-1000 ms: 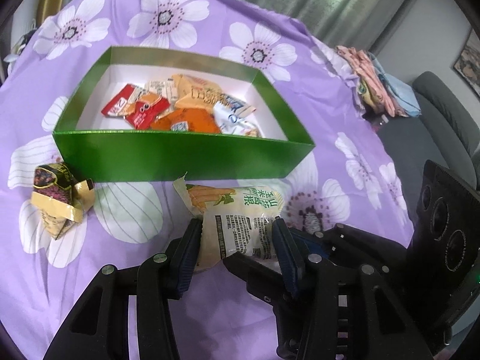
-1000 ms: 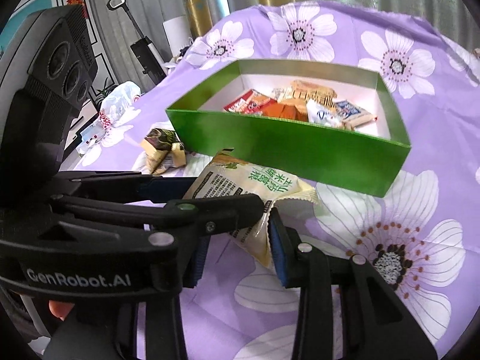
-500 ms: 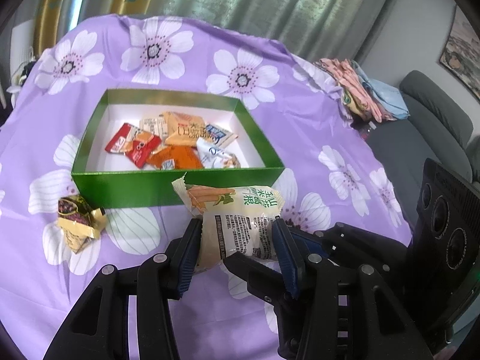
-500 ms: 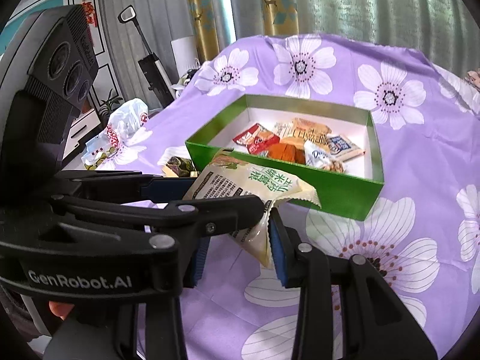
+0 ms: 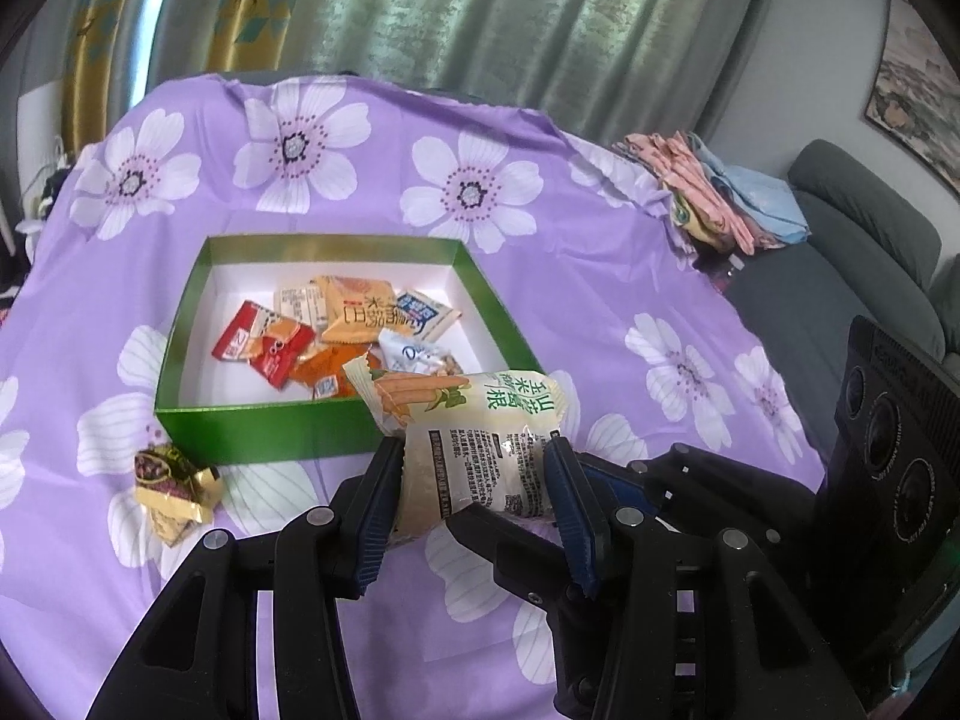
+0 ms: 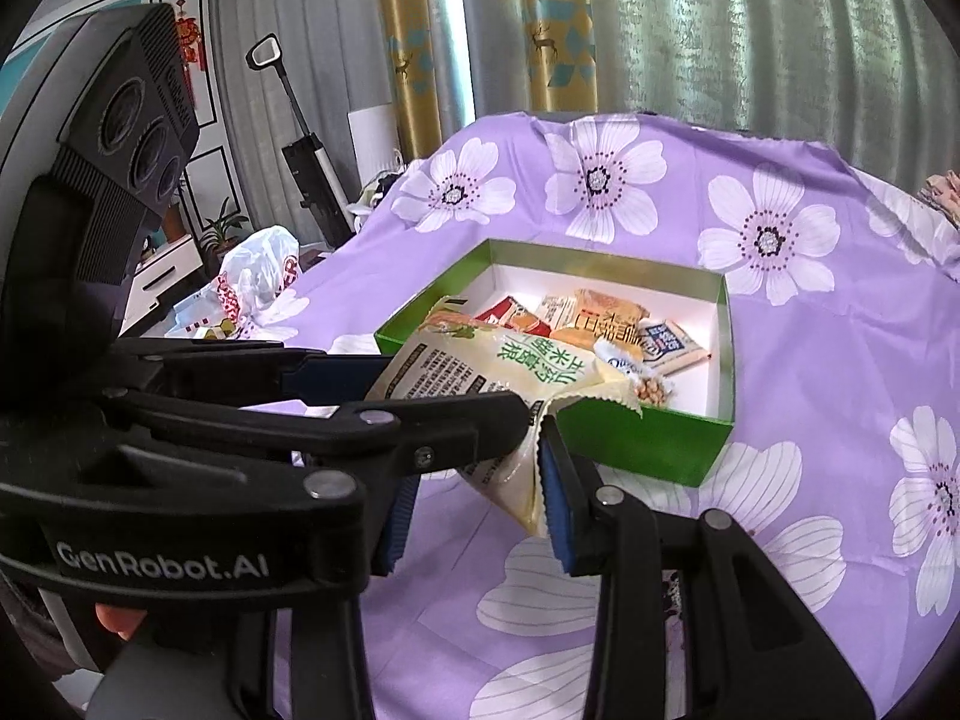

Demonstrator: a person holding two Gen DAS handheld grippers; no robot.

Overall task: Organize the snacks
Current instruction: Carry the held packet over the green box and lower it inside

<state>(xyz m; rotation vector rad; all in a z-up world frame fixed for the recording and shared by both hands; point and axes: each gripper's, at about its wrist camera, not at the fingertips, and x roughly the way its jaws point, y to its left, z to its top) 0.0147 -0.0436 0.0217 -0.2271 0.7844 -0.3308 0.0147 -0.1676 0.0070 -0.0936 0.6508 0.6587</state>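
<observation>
Both wrist cameras look steeply down, sharing the green box [image 5: 264, 432].

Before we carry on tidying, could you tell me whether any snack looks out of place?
Yes: a gold-wrapped snack lies on the purple cloth outside the green box, by its near left corner, while the other loose packets sit inside.

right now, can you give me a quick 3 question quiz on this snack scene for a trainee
1. True or false: the left gripper and the right gripper both clamp the same corn snack packet.
2. Where does the gold-wrapped snack lie? A in the green box; B on the purple cloth outside the box; C between gripper fingers.
3. Fill in: the box's inner floor is ____.

Key: 1 true; 2 B; 3 white.
</observation>
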